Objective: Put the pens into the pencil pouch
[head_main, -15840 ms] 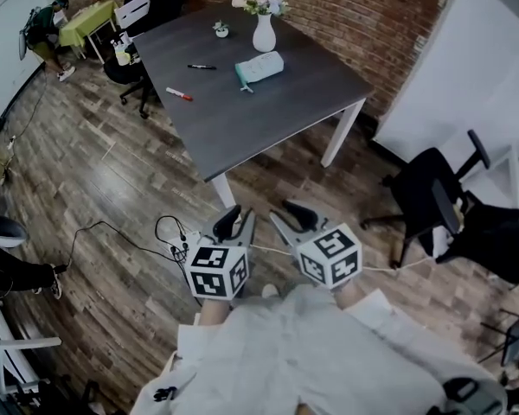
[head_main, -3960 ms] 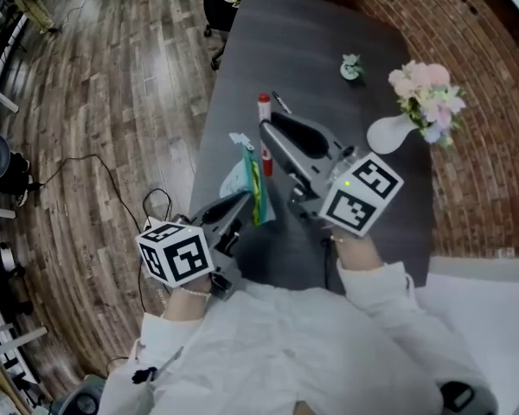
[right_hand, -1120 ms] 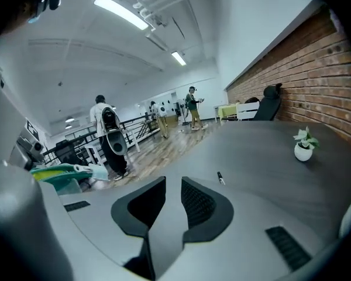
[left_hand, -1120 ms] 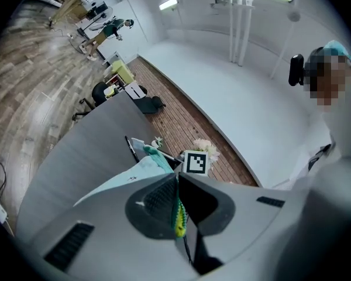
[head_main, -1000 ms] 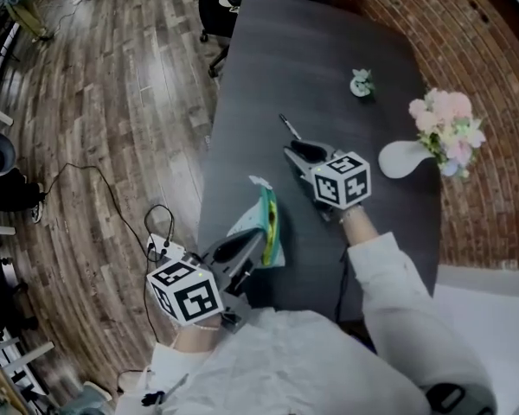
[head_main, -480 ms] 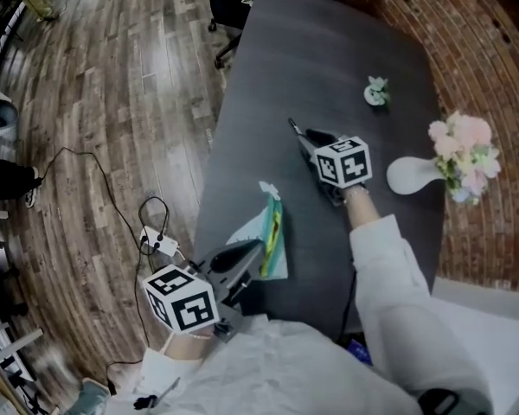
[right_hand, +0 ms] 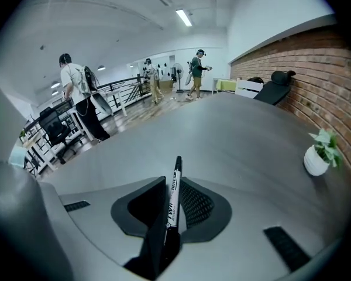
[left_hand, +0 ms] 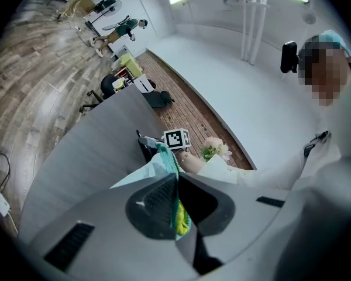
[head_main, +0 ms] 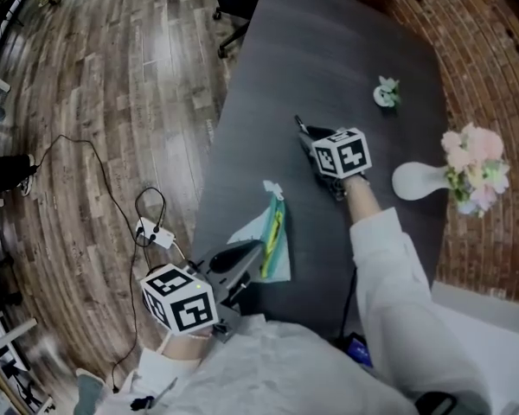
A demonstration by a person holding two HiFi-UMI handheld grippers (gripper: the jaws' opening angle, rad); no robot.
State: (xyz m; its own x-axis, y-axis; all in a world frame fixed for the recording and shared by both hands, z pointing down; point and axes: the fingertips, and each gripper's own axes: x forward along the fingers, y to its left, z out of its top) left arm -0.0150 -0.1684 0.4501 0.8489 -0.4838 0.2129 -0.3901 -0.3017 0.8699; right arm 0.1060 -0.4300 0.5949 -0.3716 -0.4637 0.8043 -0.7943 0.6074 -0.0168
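Note:
A teal pencil pouch (head_main: 272, 242) lies near the table's front left edge, with a yellow-green strip showing in its mouth. My left gripper (head_main: 256, 252) is shut on the pouch's near end. In the left gripper view the pouch (left_hand: 164, 160) runs away from the pinching jaws of the left gripper (left_hand: 176, 179). Farther up the table my right gripper (head_main: 307, 137) points steeply down at the tabletop. A black pen (right_hand: 175, 177) stands between its jaws, which are shut on it; the tip (head_main: 298, 122) pokes out ahead of the right gripper (right_hand: 173, 195).
The dark grey table (head_main: 329, 41) carries a small potted plant (head_main: 385, 92) and a white vase of flowers (head_main: 419, 180) at the right. A power strip and cable (head_main: 151, 230) lie on the wood floor. Several people (right_hand: 76, 92) stand far off.
My right gripper has moved forward and down over the black pen, which now sits between its jaws. The left gripper has kept its hold on the pouch.

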